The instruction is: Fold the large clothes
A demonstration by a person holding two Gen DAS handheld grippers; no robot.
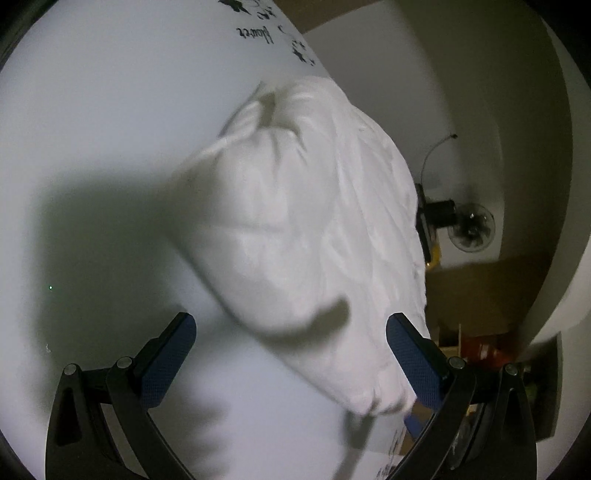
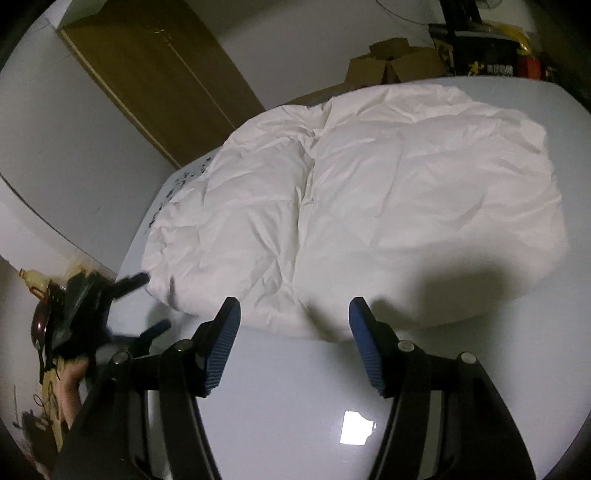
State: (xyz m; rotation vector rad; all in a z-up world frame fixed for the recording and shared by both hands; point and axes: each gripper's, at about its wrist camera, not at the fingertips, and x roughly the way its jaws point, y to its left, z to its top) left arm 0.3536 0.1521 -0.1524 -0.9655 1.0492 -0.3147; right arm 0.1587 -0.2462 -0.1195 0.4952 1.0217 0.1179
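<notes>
A large white puffy garment point(image 2: 369, 206) lies in a folded heap on the pale table point(image 2: 295, 406). In the left wrist view the garment point(image 1: 314, 229) fills the middle and right. My left gripper point(image 1: 291, 332) is open and empty, its jaws standing either side of the garment's near edge. It also shows at the left of the right wrist view point(image 2: 144, 302), blurred, at the garment's left edge. My right gripper point(image 2: 293, 314) is open and empty, just short of the garment's near edge, its fingers over bare table.
The table has black printed lettering point(image 1: 255, 33) near its edge. Past the table are a brown cabinet point(image 2: 159, 74), cardboard boxes point(image 2: 395, 62), a fan point(image 1: 472, 225) and clutter on the floor point(image 2: 40, 314).
</notes>
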